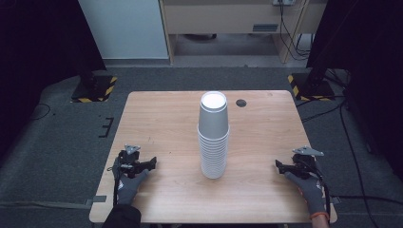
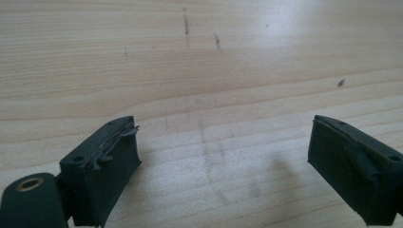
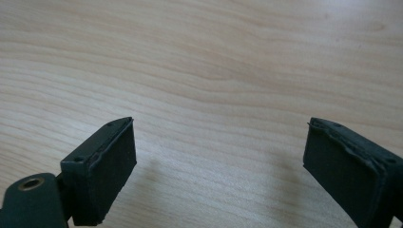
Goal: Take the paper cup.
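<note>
Many white paper cups [image 1: 213,137] stand nested upside-down in one tall stack between two released hand-held grippers.

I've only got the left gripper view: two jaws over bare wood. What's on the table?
Observer: A tall stack of white paper cups stands upside down mid-table, in the high view.
Operator: Is the left gripper near it?
Observer: No. The left gripper rests near the table's left edge, pointing toward the stack, well apart from it.
Operator: And the right one?
Observer: The right gripper sits near the right edge, also pointing inward; its own view shows jaws wide apart with nothing between them.
Operator: Anything else on the top?
Observer: A small dark round spot near the far edge, behind the stack.
</note>
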`<state>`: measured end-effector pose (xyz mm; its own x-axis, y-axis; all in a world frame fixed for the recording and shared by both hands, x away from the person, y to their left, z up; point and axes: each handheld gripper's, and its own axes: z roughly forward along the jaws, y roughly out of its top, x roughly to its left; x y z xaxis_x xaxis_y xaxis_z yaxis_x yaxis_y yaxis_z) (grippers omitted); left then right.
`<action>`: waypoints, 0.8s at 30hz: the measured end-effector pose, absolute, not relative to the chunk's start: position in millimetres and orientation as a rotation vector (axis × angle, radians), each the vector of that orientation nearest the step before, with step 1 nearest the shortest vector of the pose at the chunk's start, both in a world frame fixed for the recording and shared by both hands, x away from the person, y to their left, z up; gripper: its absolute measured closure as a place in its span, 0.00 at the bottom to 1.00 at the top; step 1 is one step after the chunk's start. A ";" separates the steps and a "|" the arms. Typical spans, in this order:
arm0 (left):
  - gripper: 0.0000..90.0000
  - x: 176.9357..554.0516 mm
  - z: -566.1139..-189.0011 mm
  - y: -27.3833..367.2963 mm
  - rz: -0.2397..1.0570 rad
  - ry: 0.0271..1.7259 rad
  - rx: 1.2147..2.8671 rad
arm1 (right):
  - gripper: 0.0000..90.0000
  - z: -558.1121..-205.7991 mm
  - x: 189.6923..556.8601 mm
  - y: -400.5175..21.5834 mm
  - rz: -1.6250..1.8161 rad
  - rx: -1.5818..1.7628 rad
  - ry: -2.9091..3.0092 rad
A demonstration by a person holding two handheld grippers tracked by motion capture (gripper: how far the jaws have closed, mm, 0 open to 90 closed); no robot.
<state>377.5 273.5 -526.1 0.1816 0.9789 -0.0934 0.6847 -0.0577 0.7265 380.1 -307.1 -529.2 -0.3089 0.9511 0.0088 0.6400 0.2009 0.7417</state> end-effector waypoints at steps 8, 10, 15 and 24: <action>0.10 370.6 -509.9 277.0 0.548 1.546 1.687 | 0.13 -510.0 373.3 -299.9 1.027 1.424 1.982; 0.10 368.5 -505.5 276.9 0.548 1.534 1.664 | 0.13 -504.0 371.7 -298.2 1.065 1.415 1.966; 0.15 362.5 -495.5 274.3 0.551 1.483 1.643 | 0.14 -490.4 367.2 -292.8 1.147 1.399 1.933; 0.14 352.6 -473.1 268.4 0.578 1.383 1.617 | 0.14 -468.1 362.6 -284.7 1.238 1.351 1.882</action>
<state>352.6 268.4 -473.1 0.2641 0.9437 -0.1994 0.5216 0.0341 0.8525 362.6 -284.7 -468.1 -0.3756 0.9213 0.1002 0.4571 0.0901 0.8848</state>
